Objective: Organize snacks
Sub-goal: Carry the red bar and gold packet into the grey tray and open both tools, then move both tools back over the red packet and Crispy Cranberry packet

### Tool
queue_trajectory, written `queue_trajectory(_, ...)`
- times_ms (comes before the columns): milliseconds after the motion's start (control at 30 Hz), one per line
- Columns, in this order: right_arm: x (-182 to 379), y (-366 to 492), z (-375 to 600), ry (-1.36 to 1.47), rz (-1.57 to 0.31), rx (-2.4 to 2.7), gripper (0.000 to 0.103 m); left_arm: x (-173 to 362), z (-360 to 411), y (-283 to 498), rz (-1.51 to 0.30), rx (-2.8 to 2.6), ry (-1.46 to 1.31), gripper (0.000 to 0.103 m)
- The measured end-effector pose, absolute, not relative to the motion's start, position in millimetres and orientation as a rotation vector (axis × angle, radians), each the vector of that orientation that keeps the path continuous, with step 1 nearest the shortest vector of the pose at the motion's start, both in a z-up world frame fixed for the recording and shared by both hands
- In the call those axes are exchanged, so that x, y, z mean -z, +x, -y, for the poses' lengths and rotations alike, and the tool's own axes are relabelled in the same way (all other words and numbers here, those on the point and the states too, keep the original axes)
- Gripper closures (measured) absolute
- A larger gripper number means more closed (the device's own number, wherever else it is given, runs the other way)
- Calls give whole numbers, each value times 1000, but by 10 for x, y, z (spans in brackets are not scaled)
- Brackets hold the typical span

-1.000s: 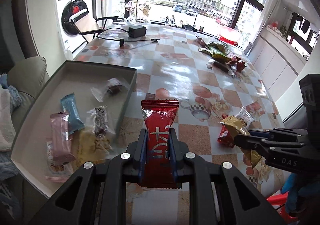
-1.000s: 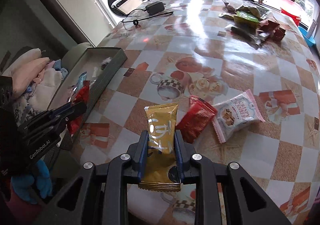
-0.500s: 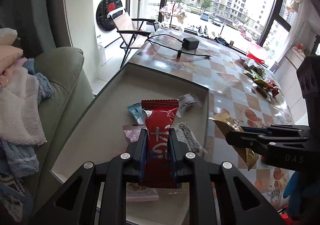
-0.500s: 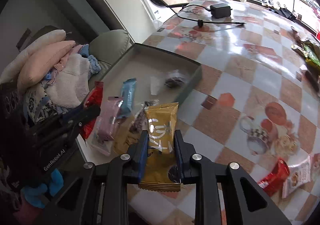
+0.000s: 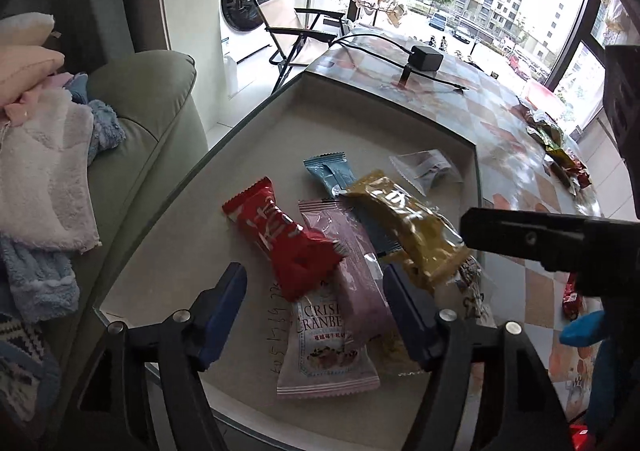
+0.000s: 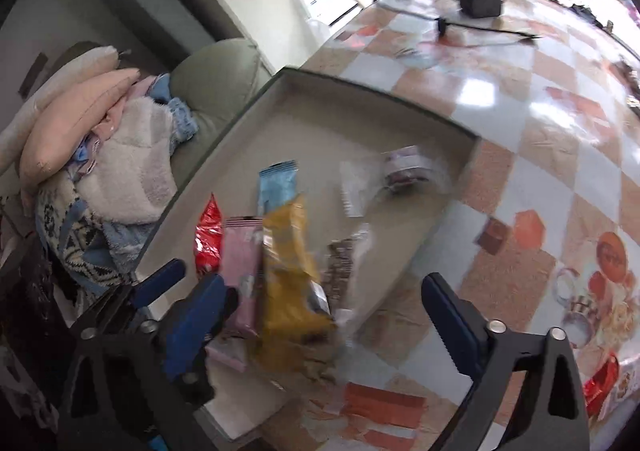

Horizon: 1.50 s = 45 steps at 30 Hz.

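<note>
A grey tray (image 5: 256, 123) holds several snack packets. A red packet (image 5: 280, 235) and a gold packet (image 5: 404, 223) lie loose on top of a pink packet (image 5: 348, 263) and a blue one (image 5: 332, 175). My left gripper (image 5: 314, 303) is open and empty just above the tray's near end. My right gripper (image 6: 320, 311) is open and empty, with the blurred gold packet (image 6: 288, 275) dropping between its jaws over the tray (image 6: 360, 123). The right gripper's black body also shows in the left wrist view (image 5: 532, 239).
A white cranberry packet (image 5: 324, 347) and a clear wrapper (image 5: 428, 167) lie in the tray. A black adapter (image 5: 426, 57) with cable and more snacks (image 5: 556, 151) sit on the chequered table. A sofa with laundry (image 5: 44, 171) stands left of the tray.
Both grippers have opened over the tray. The red packet left my left gripper and the gold packet left my right gripper; both now lie on or fall onto the tray's snacks.
</note>
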State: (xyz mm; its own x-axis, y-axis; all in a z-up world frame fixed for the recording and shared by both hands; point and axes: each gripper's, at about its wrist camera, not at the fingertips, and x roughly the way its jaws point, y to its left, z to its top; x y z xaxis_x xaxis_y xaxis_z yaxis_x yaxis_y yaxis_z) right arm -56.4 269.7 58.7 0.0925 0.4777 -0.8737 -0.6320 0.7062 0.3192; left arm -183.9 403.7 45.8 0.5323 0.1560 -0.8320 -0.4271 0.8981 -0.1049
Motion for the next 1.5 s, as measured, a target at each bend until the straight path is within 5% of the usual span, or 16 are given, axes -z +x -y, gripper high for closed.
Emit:
queue_trajectory(633, -303, 72, 64, 176, -1265, -147, 3, -665, -2358, -1390, -988, -70, -44, 18)
queue_trajectory(1000, -96, 14, 385, -52, -1194, -169, 1, -316, -1072, -705, -1050, 65, 128, 18)
queue_trajectory(1500, -62, -304, 729, -96, -1006, -160, 0, 49, -1246, -547, -992, 14, -18, 0)
